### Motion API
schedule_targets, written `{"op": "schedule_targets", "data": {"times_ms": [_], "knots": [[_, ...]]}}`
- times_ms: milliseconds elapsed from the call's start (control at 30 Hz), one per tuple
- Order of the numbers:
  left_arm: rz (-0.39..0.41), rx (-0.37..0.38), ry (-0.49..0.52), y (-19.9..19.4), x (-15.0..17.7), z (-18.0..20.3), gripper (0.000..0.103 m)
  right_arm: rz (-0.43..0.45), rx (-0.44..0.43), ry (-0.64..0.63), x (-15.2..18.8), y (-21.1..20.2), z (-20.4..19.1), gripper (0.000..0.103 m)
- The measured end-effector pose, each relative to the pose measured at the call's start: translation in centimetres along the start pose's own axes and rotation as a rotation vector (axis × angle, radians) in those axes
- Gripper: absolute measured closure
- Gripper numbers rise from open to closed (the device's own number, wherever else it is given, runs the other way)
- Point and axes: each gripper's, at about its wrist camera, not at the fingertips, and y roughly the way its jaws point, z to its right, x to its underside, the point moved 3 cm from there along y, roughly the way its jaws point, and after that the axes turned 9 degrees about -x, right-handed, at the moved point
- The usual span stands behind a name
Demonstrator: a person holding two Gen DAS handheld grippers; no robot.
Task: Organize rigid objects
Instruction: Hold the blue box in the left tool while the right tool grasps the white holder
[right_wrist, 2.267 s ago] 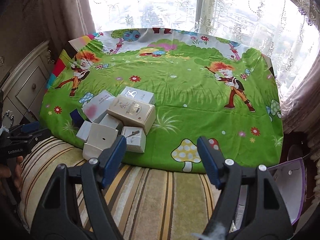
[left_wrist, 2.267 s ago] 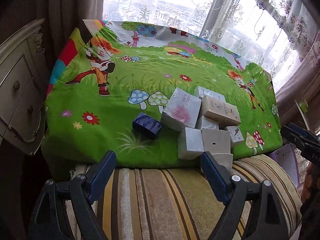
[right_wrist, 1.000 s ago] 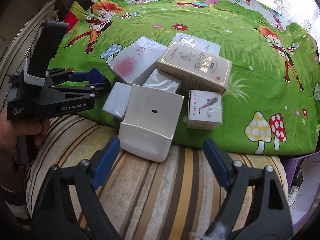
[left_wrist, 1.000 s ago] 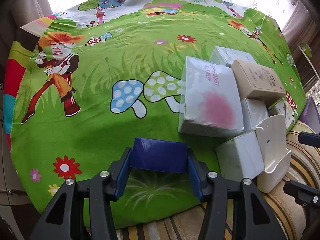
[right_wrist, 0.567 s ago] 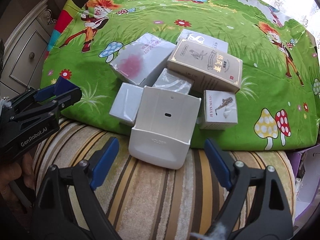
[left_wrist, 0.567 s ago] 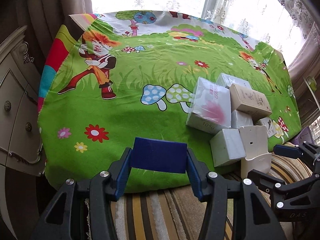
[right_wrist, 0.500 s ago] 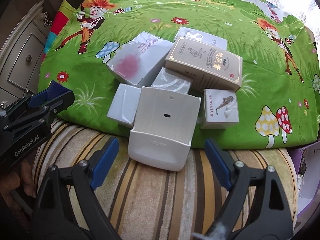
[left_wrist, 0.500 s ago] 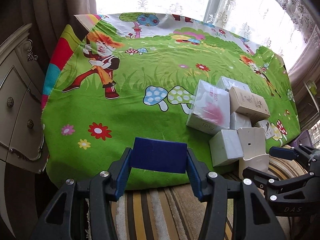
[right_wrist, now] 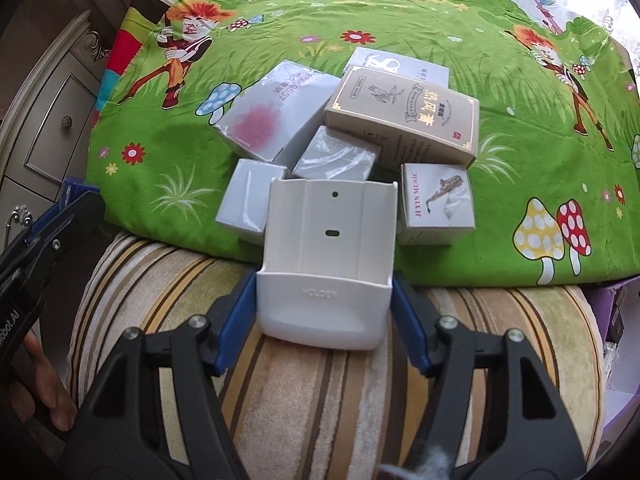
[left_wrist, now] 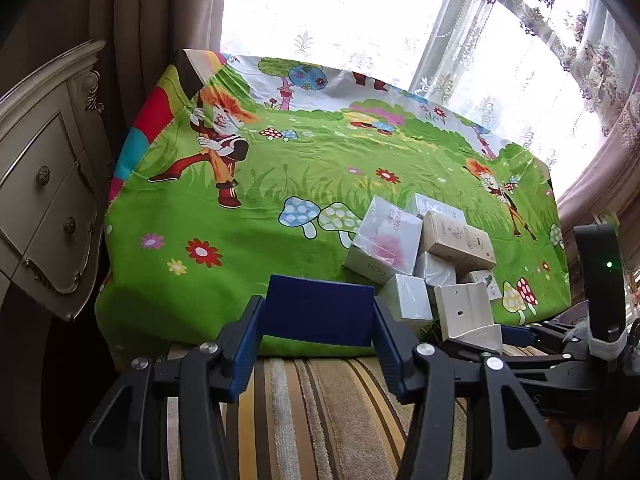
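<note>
Left claw [left_wrist: 318,334] is clamped on a blue box [left_wrist: 320,310]; right claw [right_wrist: 323,300] grips the white holder [right_wrist: 326,256]. Picking done; next, place each ahead, beside the pile.

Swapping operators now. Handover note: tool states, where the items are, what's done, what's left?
Left tool: shut on the dark blue box, held above the striped cushion, off the pile.
Right tool: its fingers flank the white holder at the cloth's front edge; grip looks closed on it, but contact is not certain.
Still clustered on the green cloth: pink-print box, tan box, music box, three more white boxes.
Done: blue box picked.
Left: place it, move the holder, sort the rest.
</note>
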Motion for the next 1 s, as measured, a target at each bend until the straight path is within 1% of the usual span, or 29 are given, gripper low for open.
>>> {"op": "schedule_targets", "data": {"times_ms": [67,200,233,267,333,400,567,600,633,667,733,800,867,933,1000], "knots": [[0.003,0.019,-0.011,-0.4,0.2,0.3,0.050,0.027,-0.007,-0.013,0.4,-1.1,0.2,0.034],[0.011,0.042,0.009,-1.1,0.3,1.9,0.050,0.089,-0.013,-0.029,1.1,-3.5,1.0,0.036],[0.010,0.050,0.015,-1.2,0.3,2.4,0.050,0.101,-0.007,-0.029,1.3,-4.0,1.3,0.044],[0.010,0.058,0.023,-1.3,0.3,2.9,0.050,0.106,-0.006,-0.028,1.6,-4.4,1.8,0.064],[0.010,0.073,0.046,-1.6,0.3,4.2,0.050,0.119,-0.017,-0.013,2.0,-5.2,2.7,0.065],[0.012,0.087,0.074,-1.7,0.5,5.5,0.050,0.135,-0.005,-0.005,2.5,-5.8,3.7,0.065],[0.008,0.089,0.103,-1.8,0.7,7.0,0.050,0.125,-0.011,0.015,3.5,-6.5,5.6,0.066],[0.007,0.090,0.104,-1.8,0.7,7.0,0.050,0.122,-0.019,0.021,3.5,-6.6,5.9,0.065],[0.006,0.091,0.104,-1.9,0.7,7.1,0.050,0.115,-0.023,0.031,3.6,-6.5,6.1,0.055],[0.006,0.092,0.105,-1.9,0.8,7.1,0.050,0.109,-0.035,0.035,3.5,-6.5,6.2,0.039],[0.005,0.097,0.109,-2.0,0.9,7.2,0.050,0.094,-0.069,0.020,3.4,-6.3,6.0,0.024],[0.001,0.100,0.112,-1.9,0.9,7.3,0.050,0.054,-0.089,-0.023,3.0,-5.7,5.3,0.023],[-0.002,0.105,0.110,-1.8,0.9,7.2,0.050,0.029,-0.078,-0.083,2.3,-4.8,4.8,0.021],[-0.007,0.110,0.106,-1.7,1.0,7.1,0.050,-0.028,-0.074,-0.123,1.7,-3.6,4.8,0.020],[-0.011,0.111,0.098,-1.6,1.0,6.9,0.050,-0.095,-0.102,-0.161,1.3,-2.1,4.8,0.020]]}}
